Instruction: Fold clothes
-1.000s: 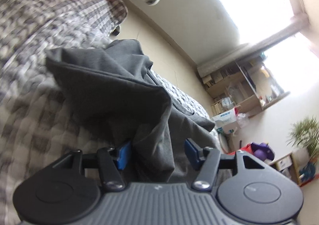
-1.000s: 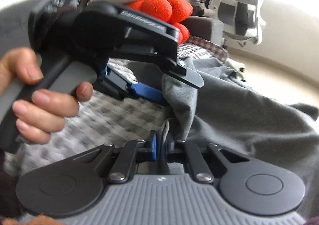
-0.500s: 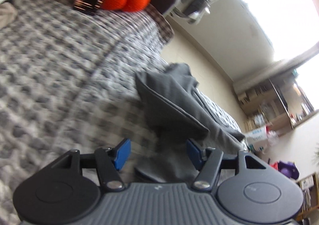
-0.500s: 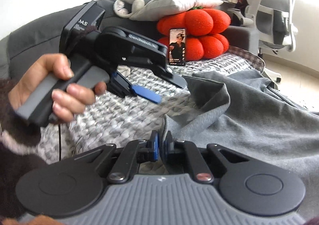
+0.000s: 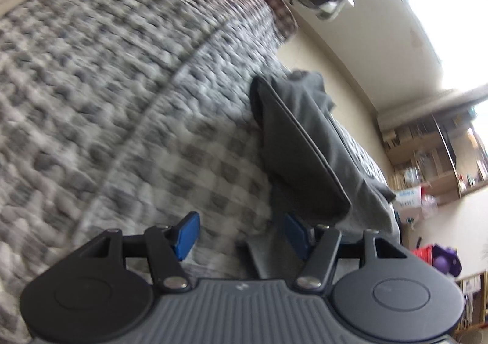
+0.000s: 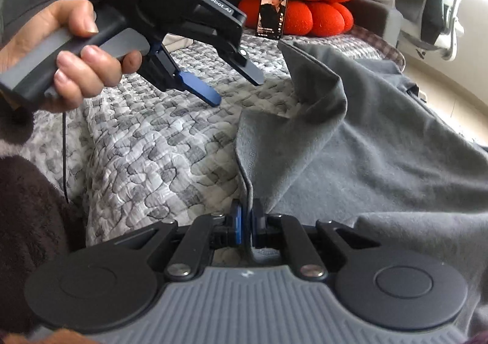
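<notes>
The right gripper (image 6: 247, 226) pinches an edge of the grey garment (image 6: 350, 161), which lies rumpled on the checked quilt (image 6: 146, 161); the left gripper (image 5: 241, 232), jaws wide and holding nothing, hovers above the quilt beside the garment's raised fold.

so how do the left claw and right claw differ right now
The left claw is open with nothing between its blue pads, while the right claw is shut on an edge of the grey garment. The left one hangs above the checked bedcover; the right sits low at the cloth. Both are black with blue pads.
</notes>
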`<state>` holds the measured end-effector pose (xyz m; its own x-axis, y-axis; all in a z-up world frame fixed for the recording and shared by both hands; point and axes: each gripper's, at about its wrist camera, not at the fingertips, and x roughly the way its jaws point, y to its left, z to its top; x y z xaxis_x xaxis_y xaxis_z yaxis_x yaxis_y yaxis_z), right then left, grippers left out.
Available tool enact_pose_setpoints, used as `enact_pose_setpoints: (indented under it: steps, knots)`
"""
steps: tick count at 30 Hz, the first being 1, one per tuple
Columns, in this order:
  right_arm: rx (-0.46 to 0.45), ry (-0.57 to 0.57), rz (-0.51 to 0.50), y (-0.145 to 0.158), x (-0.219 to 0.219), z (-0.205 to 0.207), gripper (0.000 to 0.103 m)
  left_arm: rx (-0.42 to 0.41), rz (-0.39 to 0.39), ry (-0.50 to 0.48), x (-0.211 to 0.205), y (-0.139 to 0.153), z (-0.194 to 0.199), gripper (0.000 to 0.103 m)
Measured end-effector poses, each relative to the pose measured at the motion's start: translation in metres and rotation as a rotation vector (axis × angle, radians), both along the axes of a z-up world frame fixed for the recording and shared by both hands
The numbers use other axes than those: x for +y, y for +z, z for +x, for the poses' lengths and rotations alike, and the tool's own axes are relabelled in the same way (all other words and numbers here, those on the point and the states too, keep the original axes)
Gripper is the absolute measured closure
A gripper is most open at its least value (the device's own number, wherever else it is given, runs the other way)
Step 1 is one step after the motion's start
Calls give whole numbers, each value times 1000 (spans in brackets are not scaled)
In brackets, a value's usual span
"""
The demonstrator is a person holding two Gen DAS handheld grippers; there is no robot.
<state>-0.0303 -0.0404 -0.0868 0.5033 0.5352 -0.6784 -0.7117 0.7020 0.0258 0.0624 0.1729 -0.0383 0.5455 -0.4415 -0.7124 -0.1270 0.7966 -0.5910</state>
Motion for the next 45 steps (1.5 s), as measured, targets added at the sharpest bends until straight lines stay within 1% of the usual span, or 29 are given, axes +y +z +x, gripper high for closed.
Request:
enact_pose_setpoints:
  steps: [4, 6, 7, 8, 9, 10, 11, 12, 14, 18, 21, 26, 29, 33, 36, 40, 43, 45]
  knots:
    - [14, -7, 18, 1, -2, -1, 95, -29, 32, -84, -15, -3, 5, 43]
    - [15, -7, 22, 0, -4, -2, 94, -35, 63, -135, -23, -3, 4, 47]
    - [15, -4, 25, 1, -5, -2, 93, -38, 79, -160, -27, -3, 3, 55]
    - [16, -4, 29, 1, -6, -2, 89, -35, 97, -178, -31, -3, 3, 63]
    - [17, -6, 33, 2, -7, -2, 88, -31, 115, -193, -34, -2, 2, 68]
    - [17, -7, 38, 3, -9, -3, 87, -28, 131, -191, -36, -2, 1, 78]
    - [22, -15, 45, 5, -11, -2, 84, -26, 146, -183, -37, -2, -1, 91]
    - [22, -29, 53, 7, -14, -3, 71, -23, 161, -175, -38, -2, -2, 95]
    - [12, -59, 75, 12, -23, -5, 55, -19, 177, -152, -38, -1, -6, 96]
    - [9, -142, 133, 22, -51, -10, 53, -42, 164, -62, -29, 11, -22, 97]
    - [14, -210, 175, 28, -74, -15, 51, -71, 156, -15, -20, 20, -36, 97]
    - [12, -304, 197, 37, -111, -27, 50, -110, 143, 77, 2, 27, -65, 97]
    - [5, -367, 214, 40, -136, -35, 48, -126, 132, 113, 17, 28, -86, 97]
    - [11, -477, 258, 40, -174, -42, 48, -126, 106, 117, 27, 23, -104, 97]
    - [35, -576, 297, 39, -202, -45, 48, -111, 123, 111, 26, 16, -112, 97]
    - [84, -711, 365, 37, -238, -47, 48, -90, 131, 110, 25, 2, -114, 97]
    - [127, -806, 417, 32, -261, -48, 48, -94, 125, 102, 24, -3, -112, 96]
    - [146, -848, 421, 28, -271, -47, 48, -98, 121, 96, 24, -6, -112, 96]
